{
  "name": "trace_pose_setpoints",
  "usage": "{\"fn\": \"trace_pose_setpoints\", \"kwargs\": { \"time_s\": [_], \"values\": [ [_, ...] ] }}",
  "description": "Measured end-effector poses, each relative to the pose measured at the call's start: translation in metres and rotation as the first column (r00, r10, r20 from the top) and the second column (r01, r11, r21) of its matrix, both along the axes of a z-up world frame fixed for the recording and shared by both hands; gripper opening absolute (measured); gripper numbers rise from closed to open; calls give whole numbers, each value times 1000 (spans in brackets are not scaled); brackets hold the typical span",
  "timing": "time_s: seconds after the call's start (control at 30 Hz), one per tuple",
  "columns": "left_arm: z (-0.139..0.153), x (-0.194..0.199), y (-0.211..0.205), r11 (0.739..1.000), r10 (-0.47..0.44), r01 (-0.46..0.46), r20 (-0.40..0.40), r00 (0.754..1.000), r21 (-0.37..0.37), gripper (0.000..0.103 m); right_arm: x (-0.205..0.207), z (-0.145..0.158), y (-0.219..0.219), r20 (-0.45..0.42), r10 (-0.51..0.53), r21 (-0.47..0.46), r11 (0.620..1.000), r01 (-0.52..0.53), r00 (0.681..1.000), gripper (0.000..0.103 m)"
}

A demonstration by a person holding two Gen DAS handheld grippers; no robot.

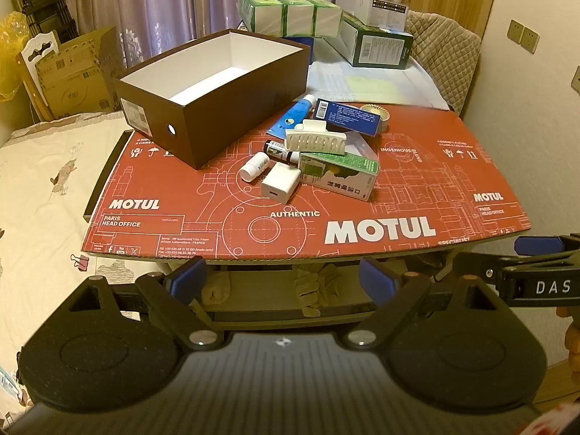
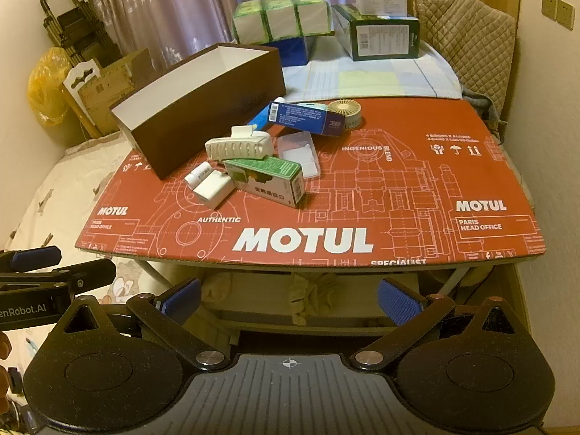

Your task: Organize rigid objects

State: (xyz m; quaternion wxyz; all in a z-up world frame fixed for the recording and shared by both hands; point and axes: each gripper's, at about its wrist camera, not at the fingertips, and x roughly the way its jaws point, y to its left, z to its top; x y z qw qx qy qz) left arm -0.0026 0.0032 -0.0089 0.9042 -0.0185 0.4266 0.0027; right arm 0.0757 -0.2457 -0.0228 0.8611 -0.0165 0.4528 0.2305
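Both pairs of jaws stood spread wide and held nothing: left gripper (image 1: 282,279) and right gripper (image 2: 288,299) hung short of the near edge of the red cardboard sheet (image 1: 362,195), well apart from the pile.

Risks, as judged: heaped small items, so a careless grab at one could drag or tip its neighbours. White hair claw (image 1: 314,140) perched atop the green carton (image 1: 339,170), likely to slide off if the carton were pulled first. Small white bottle (image 1: 254,166) lay on its side beside the white charger (image 1: 281,181), free to roll toward the sheet's edge if nudged. Clear plastic case (image 2: 299,154) half hidden under the others, possibly hard to pinch flat.

Brown box (image 1: 217,90) sat open-topped and empty at the sheet's far left, long axis running from near left to far right, a round hole in its near end. Green carton's long axis lay roughly crosswise; blue carton (image 1: 348,116) likewise, behind the pile.
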Motion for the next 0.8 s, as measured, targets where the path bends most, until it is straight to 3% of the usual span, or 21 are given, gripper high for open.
{"fn": "trace_pose_setpoints", "kwargs": {
  "time_s": [0.8],
  "values": [
    [2,13,6,1000,-16,16,-5,1000,2,89,6,2,5,-5,0,-5,1000,0,1000,101]
  ]
}}
